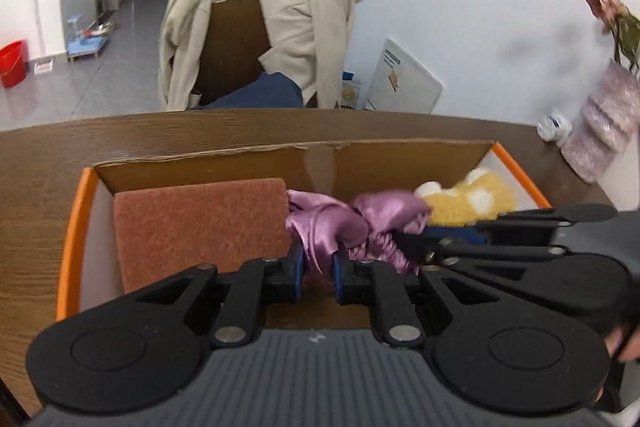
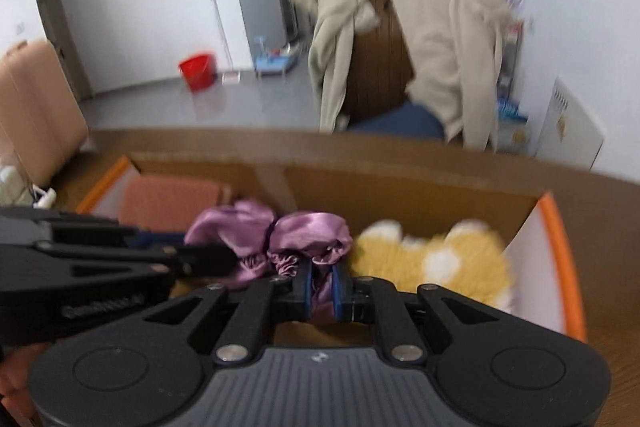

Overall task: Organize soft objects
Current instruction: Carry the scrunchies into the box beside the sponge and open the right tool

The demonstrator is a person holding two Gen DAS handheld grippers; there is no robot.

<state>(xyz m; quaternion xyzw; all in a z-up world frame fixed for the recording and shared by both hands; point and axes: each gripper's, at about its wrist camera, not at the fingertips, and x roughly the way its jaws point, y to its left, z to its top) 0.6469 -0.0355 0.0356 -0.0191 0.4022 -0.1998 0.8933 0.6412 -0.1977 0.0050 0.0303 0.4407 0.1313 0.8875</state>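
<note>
A brown wooden desk (image 1: 48,163) is seen carrying an open cardboard box (image 1: 280,163) with orange-edged side flaps. Inside the box, a folded pink-brown towel (image 1: 200,227) is laid at the left end and a yellow plush toy (image 1: 476,203) at the right end; the gap between them is filled by a crumpled purple satin cloth (image 1: 328,223). The cloth is held at both ends: the left gripper (image 1: 318,269) is clamped nearly closed on the fold nearer the towel, and the right gripper (image 2: 320,283) is pinched almost as tightly on the ruffled fold beside the plush. The cloth's long axis is stretched left to right between the two grippers, directly ahead of each and over the box's middle. It is judged that the cloth is being lowered into that middle slot, so both grips would need releasing together. A chair draped with a beige coat (image 1: 304,15) is visible beyond the desk
</note>
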